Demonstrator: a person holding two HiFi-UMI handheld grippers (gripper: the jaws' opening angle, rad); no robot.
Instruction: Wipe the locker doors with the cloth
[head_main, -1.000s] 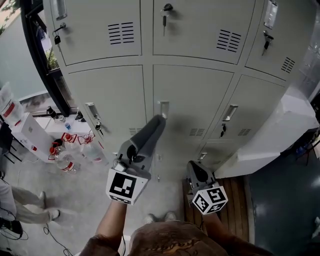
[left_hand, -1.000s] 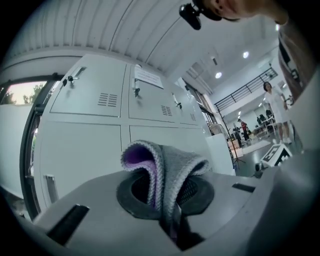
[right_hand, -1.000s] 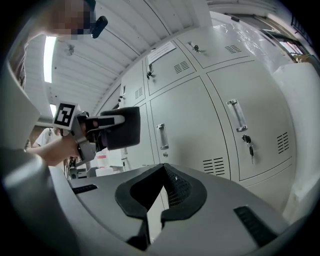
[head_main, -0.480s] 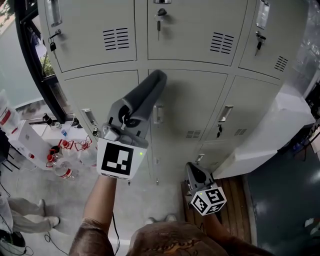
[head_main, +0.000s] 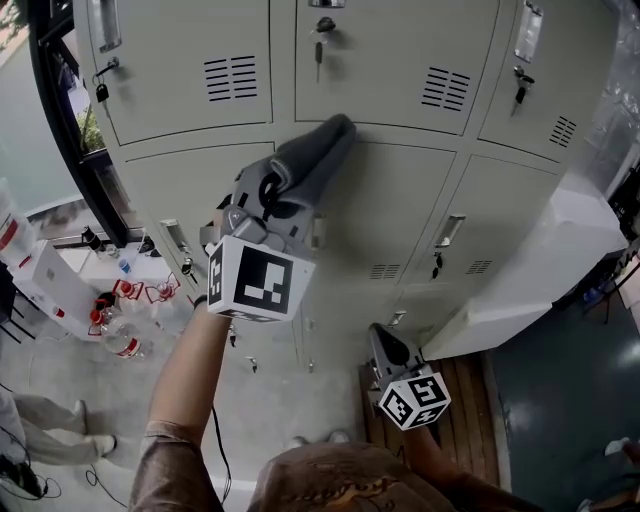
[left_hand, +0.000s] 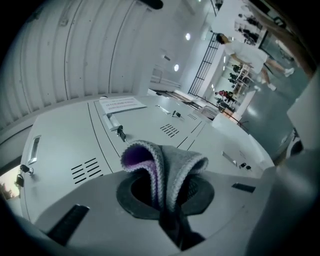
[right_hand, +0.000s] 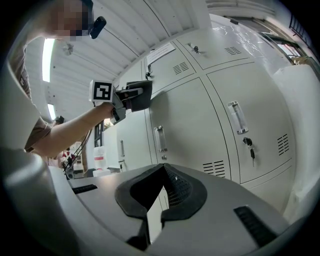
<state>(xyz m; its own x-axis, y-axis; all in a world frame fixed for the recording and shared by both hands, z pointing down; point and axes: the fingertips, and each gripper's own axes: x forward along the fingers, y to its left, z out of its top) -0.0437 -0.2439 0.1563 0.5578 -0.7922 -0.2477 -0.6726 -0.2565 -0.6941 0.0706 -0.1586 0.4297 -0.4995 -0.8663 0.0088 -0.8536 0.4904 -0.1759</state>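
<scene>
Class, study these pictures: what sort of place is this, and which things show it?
Probably a locker room or staff storage area: a bank of grey metal lockers, keys hanging in their locks, and vent slots in the doors.

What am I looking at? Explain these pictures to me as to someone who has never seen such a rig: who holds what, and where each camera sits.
There is no robot here. A person holds a hand tool with two jaws in each hand. The head view comes from a camera on the person's head, looking down at a wall of grey lockers. The two gripper views come from cameras riding on each tool, looking along its jaws. The left gripper is raised to one of the doors, and its jaws are closed on a grey knitted cloth with a purple inside. The right gripper hangs low with its jaws together, holding nothing. The black-and-white cubes are parts of the tools.
</scene>
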